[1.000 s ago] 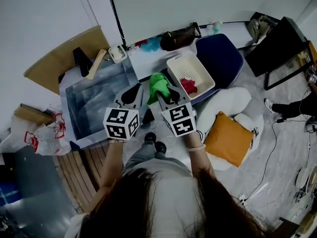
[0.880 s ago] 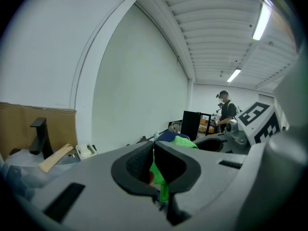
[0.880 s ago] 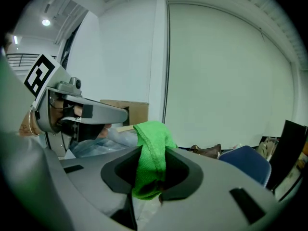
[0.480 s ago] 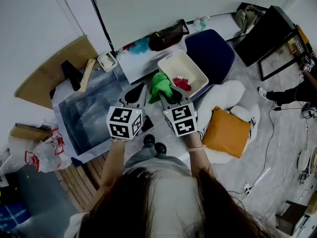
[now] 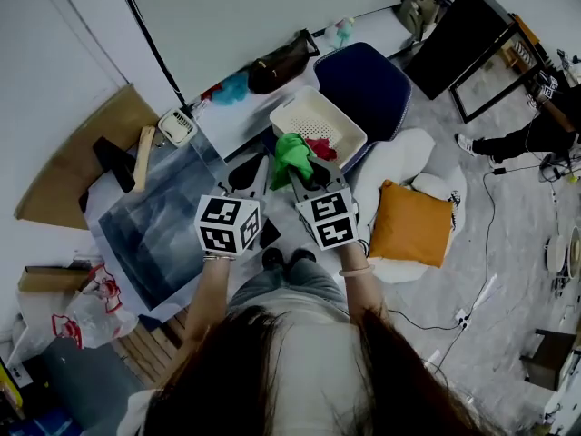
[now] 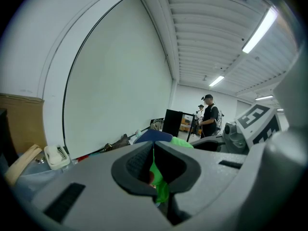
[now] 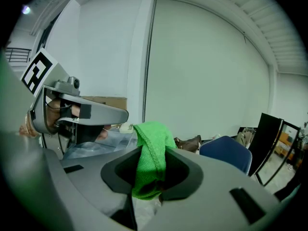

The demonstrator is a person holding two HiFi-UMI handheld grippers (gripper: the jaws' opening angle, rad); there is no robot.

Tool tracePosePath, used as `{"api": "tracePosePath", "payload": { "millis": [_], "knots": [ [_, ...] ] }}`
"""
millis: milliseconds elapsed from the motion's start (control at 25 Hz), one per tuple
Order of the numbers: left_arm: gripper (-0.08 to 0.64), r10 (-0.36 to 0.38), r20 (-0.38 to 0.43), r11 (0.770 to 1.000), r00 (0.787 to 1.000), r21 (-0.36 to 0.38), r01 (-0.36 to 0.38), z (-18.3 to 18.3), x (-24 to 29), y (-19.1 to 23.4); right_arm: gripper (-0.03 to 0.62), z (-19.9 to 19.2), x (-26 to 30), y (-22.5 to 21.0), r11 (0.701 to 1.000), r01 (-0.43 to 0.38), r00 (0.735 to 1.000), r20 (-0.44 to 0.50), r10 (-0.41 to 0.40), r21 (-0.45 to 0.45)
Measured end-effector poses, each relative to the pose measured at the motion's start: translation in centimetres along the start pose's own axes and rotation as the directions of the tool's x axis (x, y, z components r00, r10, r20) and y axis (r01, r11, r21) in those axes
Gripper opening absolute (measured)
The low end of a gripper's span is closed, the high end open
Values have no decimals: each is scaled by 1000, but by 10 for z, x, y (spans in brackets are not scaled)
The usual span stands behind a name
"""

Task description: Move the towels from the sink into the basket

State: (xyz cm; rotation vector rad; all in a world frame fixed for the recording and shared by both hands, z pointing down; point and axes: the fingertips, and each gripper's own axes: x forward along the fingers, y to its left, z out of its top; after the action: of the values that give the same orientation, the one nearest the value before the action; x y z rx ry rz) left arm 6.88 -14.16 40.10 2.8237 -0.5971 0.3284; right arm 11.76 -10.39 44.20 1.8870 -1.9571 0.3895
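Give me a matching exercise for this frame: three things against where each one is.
Things:
1. green towel
2. red towel
3. cushion

Places:
A. in the basket
B. on the floor
C. clamped in the right gripper

Pairs: 1-C, 2-A, 3-B

White wall (image 5: 227,16) up top, grey floor (image 5: 508,243) spreading right, an orange cushion (image 5: 410,223) on white bedding (image 5: 399,157), a navy chair (image 5: 368,84) by the wall, cardboard (image 5: 77,157) leaning left, strip lights (image 6: 260,30) glowing along the ribbed ceiling
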Motion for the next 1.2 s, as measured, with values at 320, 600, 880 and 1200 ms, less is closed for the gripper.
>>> {"api": "tracePosePath", "payload": {
  "millis": [320,600,880,1200],
  "knots": [
    [14,-47,-13,999,999,-1,47,0,24,-12,118,-7,-1,-26,998,49,999,-16,-48,25],
    [14,-23,-18,1000,1000,-4,23,4,55,-19,118,-15,4,-65,999,45,999,-19,-44,15],
    [14,40,-29,999,999,-18,-40,5,99,-23,118,-27,20,-106,1000,-21,999,-46,20,-5],
    [14,110,-53,993,993,-39,-112,-4,146,-16,118,-54,50,-142,994,-97,990,-102,92,-41]
  ]
}}
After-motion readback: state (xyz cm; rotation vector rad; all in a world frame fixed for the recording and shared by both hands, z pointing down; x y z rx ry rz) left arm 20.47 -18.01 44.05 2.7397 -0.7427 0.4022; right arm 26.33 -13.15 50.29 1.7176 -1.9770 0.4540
